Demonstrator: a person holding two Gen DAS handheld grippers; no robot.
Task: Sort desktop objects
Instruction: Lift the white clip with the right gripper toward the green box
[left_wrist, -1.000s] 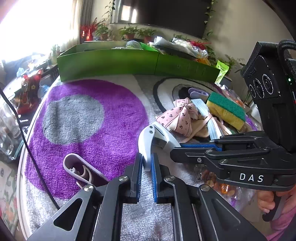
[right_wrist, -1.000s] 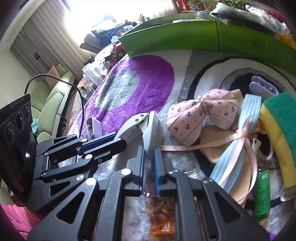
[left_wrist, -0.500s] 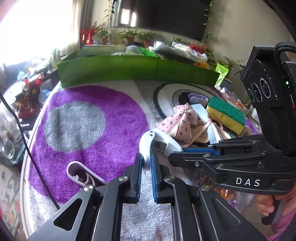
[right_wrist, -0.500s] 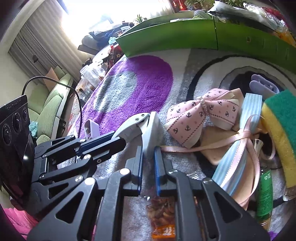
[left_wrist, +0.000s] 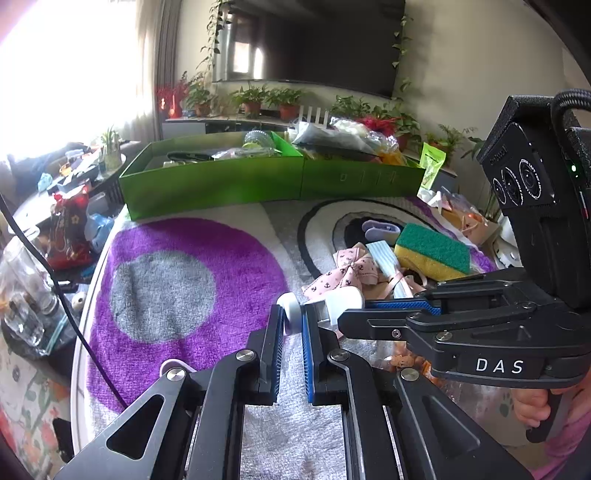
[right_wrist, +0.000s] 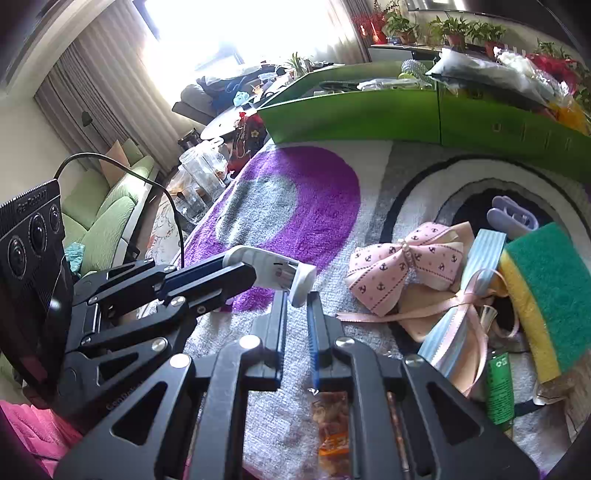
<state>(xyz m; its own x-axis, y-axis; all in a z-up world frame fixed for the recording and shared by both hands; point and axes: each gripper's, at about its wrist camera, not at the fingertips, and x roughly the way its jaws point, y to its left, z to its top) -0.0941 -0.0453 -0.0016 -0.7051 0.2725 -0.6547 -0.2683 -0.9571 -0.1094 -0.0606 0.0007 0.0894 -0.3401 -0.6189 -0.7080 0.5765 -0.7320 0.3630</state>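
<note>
Pinching white clip (left_wrist: 295, 317) from both ends: left gripper (left_wrist: 293, 321) jaws and right gripper (right_wrist: 297, 295) jaws, above rug (left_wrist: 162, 295).

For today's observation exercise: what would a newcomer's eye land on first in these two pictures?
Probably the white clip, pinched at its two ends by the left claw and the right claw above the purple-and-grey rug. Next, the long green box at the rug's far edge, and the pink anchor-print bow beside the green-and-yellow sponge on the right.

Both grippers' fingers (left_wrist: 280, 325) pinch one white clip (left_wrist: 293, 317) above the rug (left_wrist: 184, 236).
</note>
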